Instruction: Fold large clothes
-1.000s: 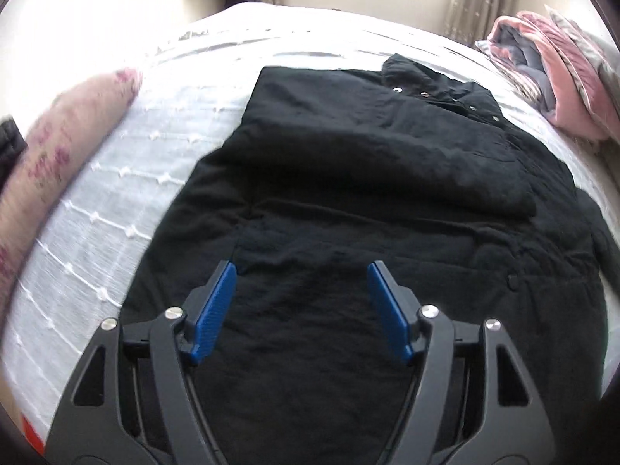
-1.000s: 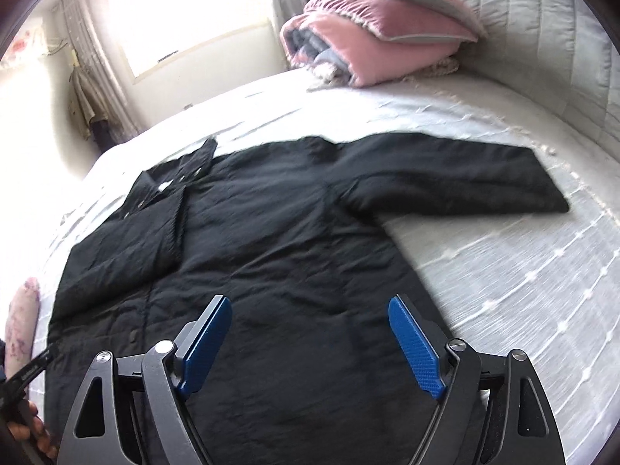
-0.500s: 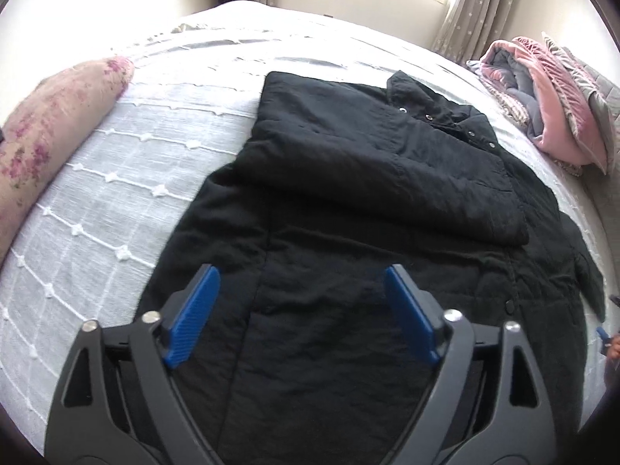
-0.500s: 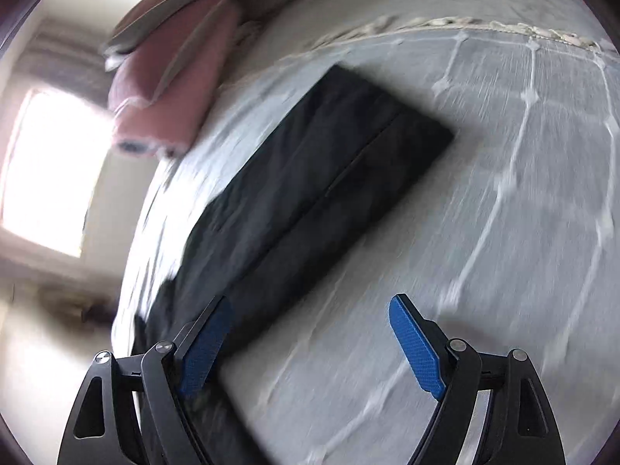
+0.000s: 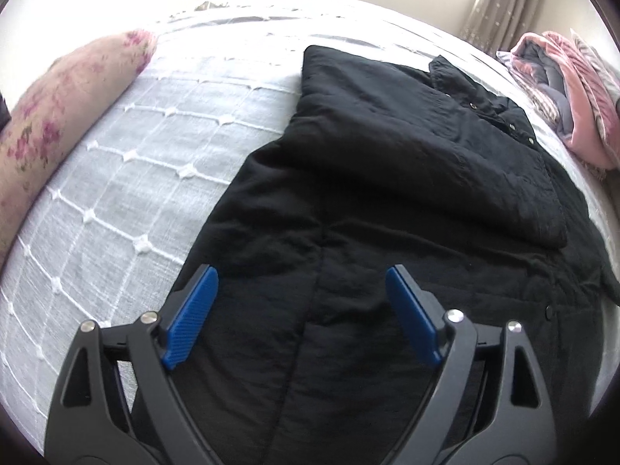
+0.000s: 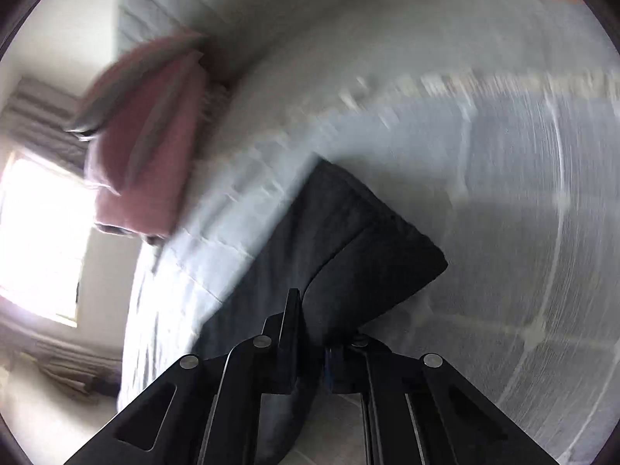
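Now that the right gripper (image 6: 310, 333) has clamped its fingers on the black coat's sleeve (image 6: 372, 255) — open a moment ago — the second sleeve can fold inward across the coat (image 5: 387, 232) lying on the bed (image 5: 155, 147), the left gripper (image 5: 302, 310) hovering with fingers apart.

The left claw (image 5: 302, 298) hangs with its two blue-padded fingers (image 5: 190, 321) spread wide apart, nothing between them, tilted down over the lower part of the black coat (image 5: 387, 201). The right claw (image 6: 314, 333) is rolled sideways, its fingers drawn close together and pinching a fold of the coat's sleeve (image 6: 360, 240) near the cuff. That view is motion-blurred.
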Available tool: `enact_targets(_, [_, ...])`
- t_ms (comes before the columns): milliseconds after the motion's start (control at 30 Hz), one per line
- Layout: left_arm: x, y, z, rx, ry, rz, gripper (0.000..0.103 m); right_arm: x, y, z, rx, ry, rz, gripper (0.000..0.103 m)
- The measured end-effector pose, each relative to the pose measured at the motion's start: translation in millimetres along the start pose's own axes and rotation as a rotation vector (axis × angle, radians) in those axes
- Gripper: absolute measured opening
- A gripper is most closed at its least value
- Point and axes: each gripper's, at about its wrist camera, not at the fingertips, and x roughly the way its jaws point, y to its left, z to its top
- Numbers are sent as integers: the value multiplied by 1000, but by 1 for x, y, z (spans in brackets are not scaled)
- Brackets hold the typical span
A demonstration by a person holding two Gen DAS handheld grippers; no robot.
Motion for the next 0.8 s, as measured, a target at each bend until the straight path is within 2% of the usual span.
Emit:
enact_targets(67, [-2,3,2,-16,6,-6,89,-11,22,-2,-102,-39,-44,7])
enact_targets(133, [-4,7,3,-28,5,4,89,-9,35,-8,-175,-22,-156,7])
enact_targets(200, [-8,11,3,-29,-8,33,89,-9,43,-11,-182,-4,-208,7])
enact_targets(300, [-14,22,7,-22,-24,88,89,-36,77,-18,-213,-64,-140,7])
enact_targets(333, [-16,28,9,-41,-26,92,89,-47,100,-23,-266,-90,-113,7])
enact_targets(367, [-17,34,11,-61,-28,92,89,-63,134,-34,-346,-127,-66,7])
enact_targets(467, [-23,48,15,-112,-36,79,89,-96,206,-73,-478,-177,94,7])
enact_targets(533, [-26,55,15,-130,-39,69,89,-117,260,-121,-595,-179,214,7])
enact_targets(600, [-26,58,15,-136,-34,63,89,-124,299,-166,-704,-170,281,7])
enact_targets(633, [-26,60,15,-139,-31,63,89,-127,321,-200,-781,-158,326,7])
enact_targets(733, [-26,63,16,-159,-26,49,89,-126,359,-290,-959,-137,414,7])
enact_targets(800, [-27,66,17,-174,-25,34,89,-116,370,-352,-1070,-105,438,7])
